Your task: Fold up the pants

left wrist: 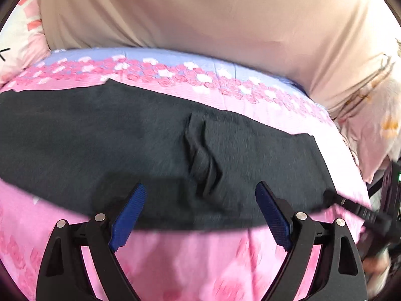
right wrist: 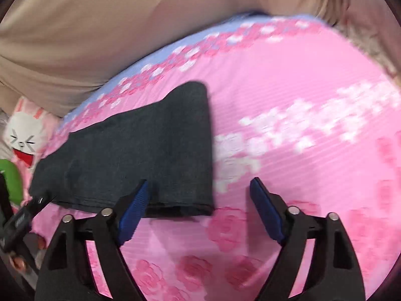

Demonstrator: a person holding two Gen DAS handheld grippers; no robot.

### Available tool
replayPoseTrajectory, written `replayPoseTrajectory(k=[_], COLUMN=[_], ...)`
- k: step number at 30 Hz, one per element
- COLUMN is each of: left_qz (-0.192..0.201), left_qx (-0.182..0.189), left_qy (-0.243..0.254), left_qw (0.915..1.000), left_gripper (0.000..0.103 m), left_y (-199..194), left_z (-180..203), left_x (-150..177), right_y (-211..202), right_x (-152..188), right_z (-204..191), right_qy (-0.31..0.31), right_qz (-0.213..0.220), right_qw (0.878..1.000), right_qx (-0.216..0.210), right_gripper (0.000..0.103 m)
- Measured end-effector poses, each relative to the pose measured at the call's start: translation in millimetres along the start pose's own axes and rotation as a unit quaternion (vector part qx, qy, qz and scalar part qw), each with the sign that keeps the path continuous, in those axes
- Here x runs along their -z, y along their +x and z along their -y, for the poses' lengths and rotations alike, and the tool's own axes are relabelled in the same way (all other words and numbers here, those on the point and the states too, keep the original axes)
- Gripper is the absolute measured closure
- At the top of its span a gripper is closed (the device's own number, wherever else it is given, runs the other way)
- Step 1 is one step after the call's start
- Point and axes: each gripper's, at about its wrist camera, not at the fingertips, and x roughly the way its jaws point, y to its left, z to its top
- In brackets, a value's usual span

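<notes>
Dark grey pants (left wrist: 100,140) lie flat across a pink flowered bedspread (left wrist: 200,263), with a small pucker near the middle (left wrist: 200,160). My left gripper (left wrist: 200,200) is open and empty, its blue pads over the pants' near edge. In the right wrist view the pants (right wrist: 140,158) end in a straight edge at the right. My right gripper (right wrist: 199,195) is open and empty, its left pad (right wrist: 135,210) over the pants' near corner, its right pad over bare bedspread. The other gripper shows at the right edge of the left view (left wrist: 363,213) and the left edge of the right view (right wrist: 22,218).
A beige cloth (left wrist: 225,12) hangs behind the bed. Cartoon-print pillows lie at the far left (left wrist: 22,37) and right (left wrist: 376,120). A rabbit-print pillow (right wrist: 25,135) and a green object (right wrist: 10,178) sit at the left of the right view.
</notes>
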Motion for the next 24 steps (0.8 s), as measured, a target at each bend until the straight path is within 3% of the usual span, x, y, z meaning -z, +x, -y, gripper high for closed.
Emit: replayPoseTrajectory(k=[1, 2, 3, 4, 5, 6, 7, 10, 12, 14, 17, 20, 21, 23, 24], left_qz=[-0.013, -0.036, -0.041, -0.016, -0.025, -0.031, -0.036, -0.057, -0.063, -0.069, -0.084, -0.086, -0.077, -0.069, -0.074], left_qx=[-0.009, -0.025, -0.030, -0.047, -0.056, -0.050, -0.035, 0.007, 0.014, 0.030, 0.052, 0.054, 0.038, 0.027, 0.037], left_qy=[-0.005, -0.016, -0.019, -0.001, 0.015, 0.022, 0.023, 0.029, 0.037, 0.047, 0.062, 0.081, 0.093, 0.100, 0.087], left_qw=[0.9999, 0.9989, 0.9985, 0.9988, 0.9980, 0.9980, 0.9985, 0.9979, 0.9972, 0.9960, 0.9932, 0.9916, 0.9919, 0.9922, 0.9928], left_gripper=[0.016, 0.019, 0.022, 0.036, 0.061, 0.079, 0.086, 0.087, 0.089, 0.089, 0.089, 0.089, 0.089, 0.088, 0.088], left_y=[11, 27, 34, 33, 35, 35, 34, 29, 27, 26, 30, 31, 30, 35, 32], left_z=[-1, -4, -5, 1, 7, 14, 17, 34, 50, 66, 92, 114, 122, 124, 118], left_x=[-5, -9, -11, -13, -14, -15, -16, -13, -5, 3, 21, 38, 43, 42, 39], right_y=[3, 7, 10, 11, 10, 2, -6, -44, -57, -67, -73, -74, -67, -55, -58], right_x=[-1, -1, -2, -4, -5, -5, -6, -17, -18, -12, -1, 10, 12, 16, 17], right_z=[-4, -8, -8, -11, -14, -16, -14, 0, 12, 24, 55, 80, 87, 89, 84], right_qy=[-0.010, -0.012, -0.002, -0.003, -0.012, -0.022, -0.025, -0.034, -0.032, -0.044, -0.012, 0.009, 0.014, 0.011, 0.005], right_qz=[0.001, -0.002, -0.004, -0.002, 0.001, 0.010, 0.016, 0.046, 0.042, 0.047, 0.040, 0.035, 0.022, 0.011, 0.025], right_qw=[1.000, 1.000, 1.000, 1.000, 1.000, 1.000, 0.999, 0.998, 0.998, 0.998, 0.999, 0.999, 0.999, 0.997, 0.996], right_qx=[0.006, 0.001, -0.012, -0.014, -0.013, -0.017, -0.023, -0.024, -0.030, 0.011, 0.022, 0.036, 0.030, 0.071, 0.091], right_gripper=[0.045, 0.081, 0.085, 0.089, 0.091, 0.091, 0.092, 0.094, 0.095, 0.095, 0.094, 0.094, 0.092, 0.080, 0.078])
